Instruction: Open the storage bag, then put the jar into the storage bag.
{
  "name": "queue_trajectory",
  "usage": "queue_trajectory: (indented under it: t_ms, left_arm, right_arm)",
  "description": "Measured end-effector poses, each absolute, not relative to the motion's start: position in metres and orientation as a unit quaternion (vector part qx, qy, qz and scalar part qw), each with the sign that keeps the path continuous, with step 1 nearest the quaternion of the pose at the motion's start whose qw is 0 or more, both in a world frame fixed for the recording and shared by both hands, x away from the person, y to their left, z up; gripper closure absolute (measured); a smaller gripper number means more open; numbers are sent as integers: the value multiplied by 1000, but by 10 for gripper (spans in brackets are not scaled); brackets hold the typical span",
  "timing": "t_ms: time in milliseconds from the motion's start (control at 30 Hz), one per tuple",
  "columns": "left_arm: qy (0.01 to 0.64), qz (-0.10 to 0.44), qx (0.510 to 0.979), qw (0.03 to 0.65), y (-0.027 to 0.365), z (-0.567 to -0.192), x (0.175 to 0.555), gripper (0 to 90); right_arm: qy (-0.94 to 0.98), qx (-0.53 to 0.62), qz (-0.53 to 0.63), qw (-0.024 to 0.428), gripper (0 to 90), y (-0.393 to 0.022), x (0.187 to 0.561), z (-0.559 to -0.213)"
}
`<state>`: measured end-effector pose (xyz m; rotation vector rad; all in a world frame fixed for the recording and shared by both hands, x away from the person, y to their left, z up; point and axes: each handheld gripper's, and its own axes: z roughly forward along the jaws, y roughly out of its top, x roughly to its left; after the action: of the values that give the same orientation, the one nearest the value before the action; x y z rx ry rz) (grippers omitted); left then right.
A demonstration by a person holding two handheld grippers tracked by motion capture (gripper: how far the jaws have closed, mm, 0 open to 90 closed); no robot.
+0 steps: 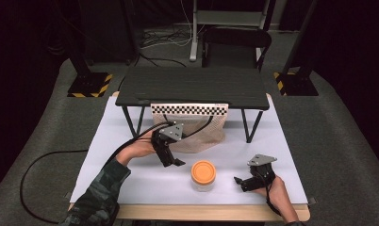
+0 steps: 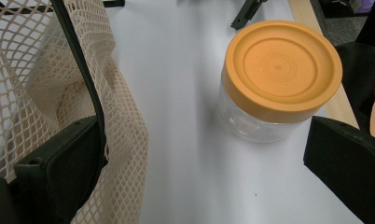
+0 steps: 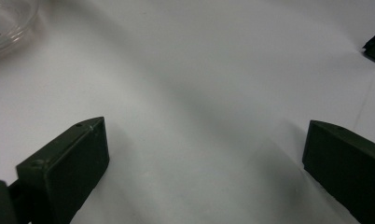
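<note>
Both tools gape with nothing between the jaws, the left tool (image 1: 174,161) between net bag (image 1: 204,134) and jar (image 1: 203,175), the right tool (image 1: 242,181) beside the jar.

High view looks down over the table (image 1: 131,188); gripper views sit close, sharing its white top.

A lab or recording studio: black drapes ring a grey carpeted floor (image 1: 46,127), hazard-striped stand bases (image 1: 89,84) sit at ten and two o'clock, loose cables (image 1: 164,40) lie at twelve, and a checkerboard calibration strip (image 1: 190,109) hangs from the small black table (image 1: 192,87)
</note>
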<state>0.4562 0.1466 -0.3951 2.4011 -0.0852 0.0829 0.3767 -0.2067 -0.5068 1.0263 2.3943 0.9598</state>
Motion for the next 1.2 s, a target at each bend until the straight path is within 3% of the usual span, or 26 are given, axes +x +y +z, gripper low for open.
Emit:
queue_trajectory:
  t_ms: [267,533,1200]
  left_arm:
    - [-33,32,931,362,147,-395,455,0]
    - [-35,31,931,362,147,-394,455,0]
    - [-40,32,931,361,147,-393,453,0]
  right_arm:
    - [848,359,334,199,0,-204,373,-505]
    - [850,356,350,170,0,-199,366,-495]
    - [870,264,395,133,0,-136,340,-463]
